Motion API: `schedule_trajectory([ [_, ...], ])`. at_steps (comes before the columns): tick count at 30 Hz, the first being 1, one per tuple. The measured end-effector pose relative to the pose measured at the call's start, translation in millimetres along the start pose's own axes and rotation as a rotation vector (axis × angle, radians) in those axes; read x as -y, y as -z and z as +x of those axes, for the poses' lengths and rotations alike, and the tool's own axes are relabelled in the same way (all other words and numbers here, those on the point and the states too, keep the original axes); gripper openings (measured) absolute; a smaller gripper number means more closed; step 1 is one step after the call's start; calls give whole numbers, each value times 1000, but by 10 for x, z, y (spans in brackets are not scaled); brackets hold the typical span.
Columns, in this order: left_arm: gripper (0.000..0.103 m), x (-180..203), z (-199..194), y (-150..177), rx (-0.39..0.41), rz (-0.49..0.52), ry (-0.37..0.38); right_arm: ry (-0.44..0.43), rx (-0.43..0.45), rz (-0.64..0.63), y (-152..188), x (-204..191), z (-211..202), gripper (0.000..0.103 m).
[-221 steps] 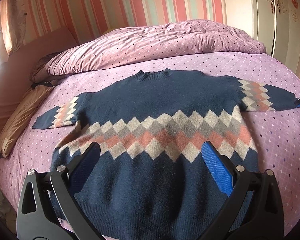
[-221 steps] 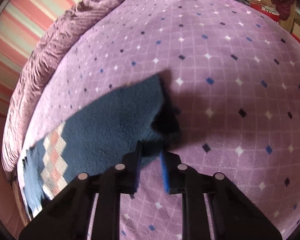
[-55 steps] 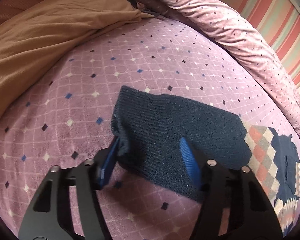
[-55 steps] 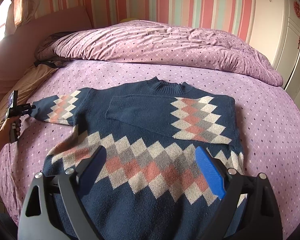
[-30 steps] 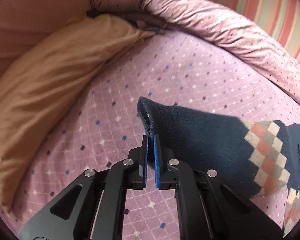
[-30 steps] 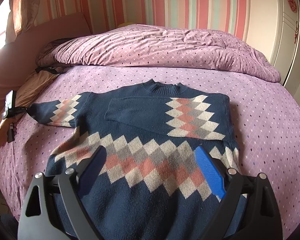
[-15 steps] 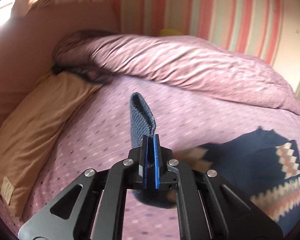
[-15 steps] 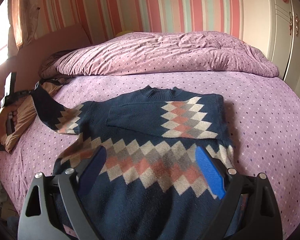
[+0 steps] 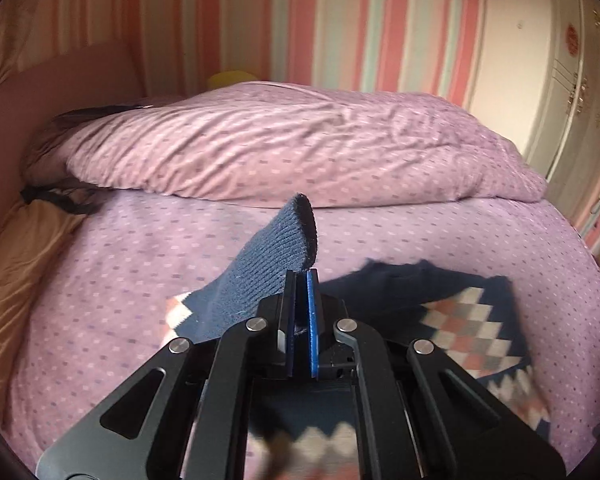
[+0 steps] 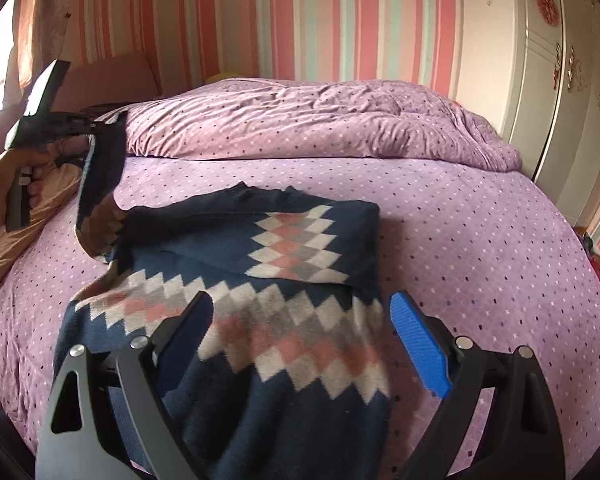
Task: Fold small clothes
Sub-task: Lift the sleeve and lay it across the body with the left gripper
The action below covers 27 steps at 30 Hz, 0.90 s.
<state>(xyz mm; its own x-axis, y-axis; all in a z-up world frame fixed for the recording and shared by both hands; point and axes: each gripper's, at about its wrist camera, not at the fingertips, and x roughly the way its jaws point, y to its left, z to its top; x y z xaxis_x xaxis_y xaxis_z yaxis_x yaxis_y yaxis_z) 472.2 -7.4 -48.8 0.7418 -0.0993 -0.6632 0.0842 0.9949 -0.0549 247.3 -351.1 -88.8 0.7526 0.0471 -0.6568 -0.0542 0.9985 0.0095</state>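
A navy sweater (image 10: 260,304) with a pink, grey and white diamond band lies on the purple bedspread (image 10: 480,248). Its right sleeve (image 10: 300,252) is folded across the chest. My left gripper (image 9: 299,280) is shut on the cuff (image 9: 288,236) of the left sleeve. From the right wrist view that sleeve (image 10: 100,184) hangs lifted high off the bed from the left gripper (image 10: 94,128), held in a hand at the far left. My right gripper (image 10: 304,340) stands open above the sweater's lower body, nothing between its fingers.
A rumpled purple duvet (image 10: 308,120) lies across the head of the bed. A tan pillow (image 9: 16,264) sits at the bed's left side. A white wardrobe (image 10: 560,80) stands on the right, with a striped wall behind.
The left gripper has lifted the sleeve cuff off the bed and carried it up and right toward the sweater's body. The right gripper has drifted slightly, still open.
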Motion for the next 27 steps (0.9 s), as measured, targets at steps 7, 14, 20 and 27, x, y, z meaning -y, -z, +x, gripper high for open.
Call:
schedule_trajectory([
  [7,3,1222,463,503,-96,32,68,35,-10,60,50,469,39,91],
  [14,3,1990,1226,1310,-228,95,69,67,-39,96,122,770,142,91],
  [20,9,2086,1612,1669,-271,104,40,95,-50,110,131,880,277,91],
  [27,100,1852,1090,1406,-76,131,-83,51,-66,132,-12,729,592,91],
])
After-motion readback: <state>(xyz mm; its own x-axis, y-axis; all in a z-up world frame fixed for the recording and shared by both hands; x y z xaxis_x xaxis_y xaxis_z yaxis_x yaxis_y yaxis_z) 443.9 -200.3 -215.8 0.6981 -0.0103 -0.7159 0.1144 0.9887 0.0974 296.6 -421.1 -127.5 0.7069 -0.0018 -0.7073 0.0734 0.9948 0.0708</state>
